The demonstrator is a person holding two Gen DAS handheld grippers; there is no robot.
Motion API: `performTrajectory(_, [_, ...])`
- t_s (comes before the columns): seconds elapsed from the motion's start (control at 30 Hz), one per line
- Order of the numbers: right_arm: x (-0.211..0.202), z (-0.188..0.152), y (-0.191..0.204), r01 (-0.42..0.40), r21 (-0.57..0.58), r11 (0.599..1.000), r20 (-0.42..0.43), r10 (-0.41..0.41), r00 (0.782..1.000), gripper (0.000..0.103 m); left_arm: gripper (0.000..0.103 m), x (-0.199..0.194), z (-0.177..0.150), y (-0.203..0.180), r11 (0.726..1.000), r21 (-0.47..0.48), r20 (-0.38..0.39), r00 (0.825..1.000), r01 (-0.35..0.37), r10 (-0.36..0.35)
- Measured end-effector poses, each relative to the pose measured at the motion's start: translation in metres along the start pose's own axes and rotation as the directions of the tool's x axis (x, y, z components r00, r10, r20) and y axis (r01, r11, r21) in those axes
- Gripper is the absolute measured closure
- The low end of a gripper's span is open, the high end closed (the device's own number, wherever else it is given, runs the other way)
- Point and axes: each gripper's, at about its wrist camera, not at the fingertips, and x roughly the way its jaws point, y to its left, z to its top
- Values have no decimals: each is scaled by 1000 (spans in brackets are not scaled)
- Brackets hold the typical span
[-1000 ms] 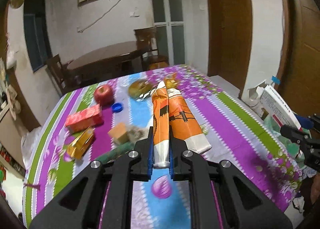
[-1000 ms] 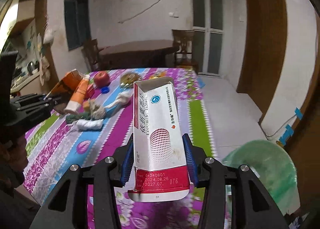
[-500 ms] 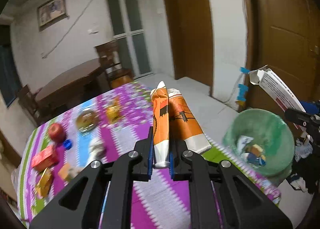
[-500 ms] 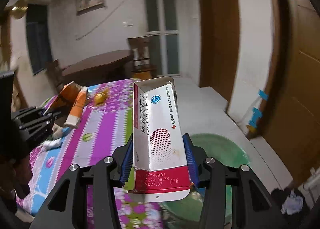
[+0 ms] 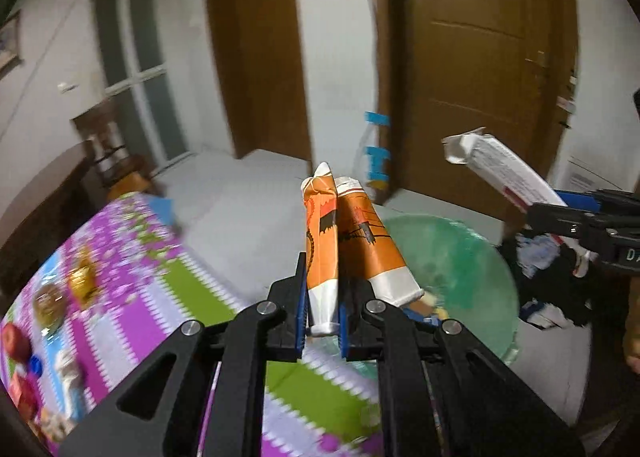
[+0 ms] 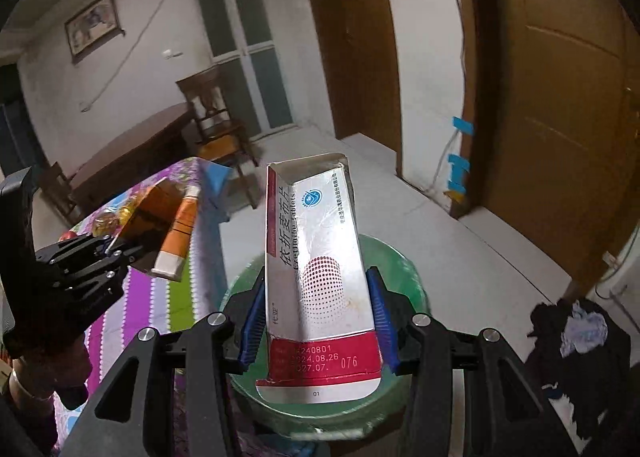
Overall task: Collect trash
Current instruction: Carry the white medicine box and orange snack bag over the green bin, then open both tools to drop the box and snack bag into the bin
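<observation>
Orange crumpled tube, glossy flattened carton

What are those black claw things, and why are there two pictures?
They are grabbers that a person holds, one in each hand. Each has a camera looking along its fingers, so you get one picture per hand. The left gripper is shut on an orange tube and its carton. The right gripper holds a pill box. Both hang over a green bin beside the table, which has a flowery cloth, an apple and other blurry bits.
</observation>
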Motion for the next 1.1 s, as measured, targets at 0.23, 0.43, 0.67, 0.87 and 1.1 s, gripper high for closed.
performTrajectory(0.23, [12,-8,-25,34,75,997,-72,-28,997,55,93,25,-1,-29,995,82,-52,997,62,-58])
performTrajectory(0.43, [41,-24,-23,45,112,993,-177,-25,984,55,93,43,-3,-36,993,102,-107,993,63,-52])
performTrajectory(0.67, [69,-32,-13,20,197,980,-243,29,970,55,93,53,-7,-34,993,94,-152,987,73,-58])
performTrajectory(0.87, [85,-32,-8,32,204,978,-253,21,967,48,75,66,-9,-35,992,70,-206,975,105,-88])
performTrajectory(1.1, [91,-35,-8,60,174,983,-250,-15,968,37,50,56,-15,-27,997,61,-176,984,40,-29])
